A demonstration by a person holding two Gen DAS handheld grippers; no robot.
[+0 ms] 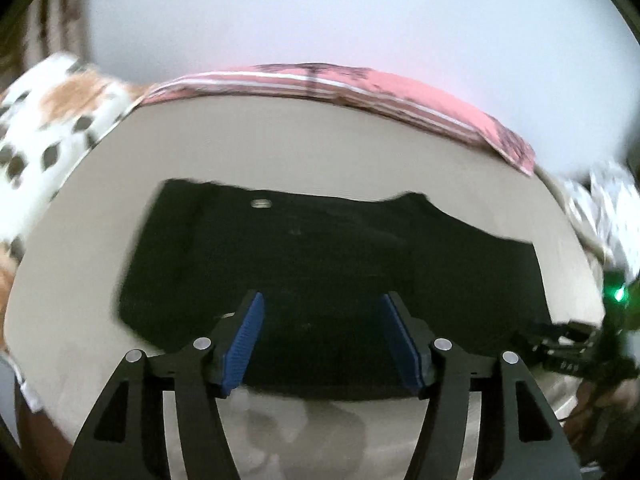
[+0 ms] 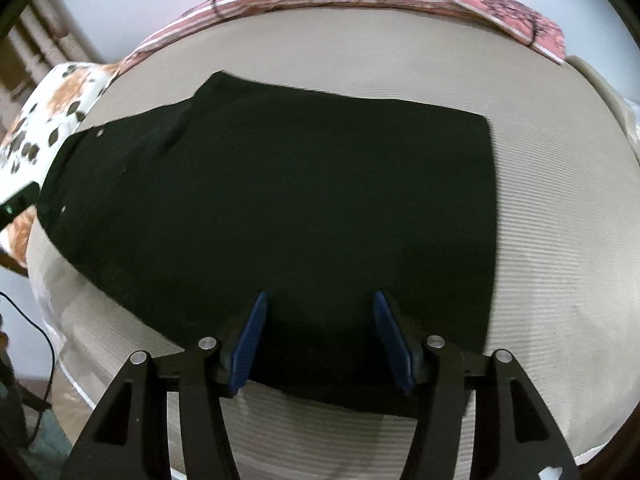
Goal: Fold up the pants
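Black pants (image 1: 320,264) lie flat and folded on a beige mattress (image 1: 280,140), with a metal button (image 1: 260,203) on the far edge. My left gripper (image 1: 322,300) hovers over the near part of the cloth. Its blue pads (image 1: 246,344) stand apart and there is nothing between them. In the right wrist view the pants (image 2: 280,184) spread wide, waist end to the left. My right gripper (image 2: 320,296) hangs above their near edge, jaws apart, and it holds nothing. At the right border of the left wrist view, a dark device with a green light (image 1: 618,294) shows.
A pink striped pillow (image 1: 360,88) lies along the mattress's far edge. A white floral cloth (image 1: 52,120) is at the left. Ribbed bare mattress (image 2: 560,240) extends right of the pants. A black cable (image 2: 40,340) runs over the floor at the lower left.
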